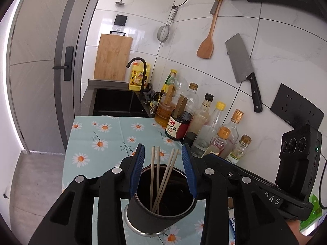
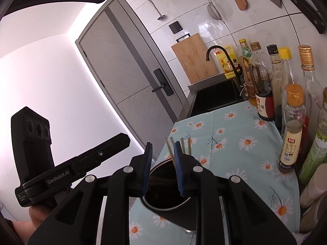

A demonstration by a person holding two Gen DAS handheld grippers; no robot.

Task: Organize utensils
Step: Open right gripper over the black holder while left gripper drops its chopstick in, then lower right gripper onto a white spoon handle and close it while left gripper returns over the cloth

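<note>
A black cylindrical utensil holder stands on the daisy-print cloth. Several wooden chopsticks stand in it, leaning apart. My left gripper is open, its blue pads either side of the holder's rim, with the chopsticks between them untouched. In the right wrist view the holder sits below my right gripper, which is open and empty; the chopstick tips rise between and behind its pads. The left gripper's body shows at the left.
A row of sauce and oil bottles lines the tiled wall on the right. A black sink with a faucet lies beyond the cloth. A cutting board, spatula, strainer and cleaver hang on the wall. A grey door is at the left.
</note>
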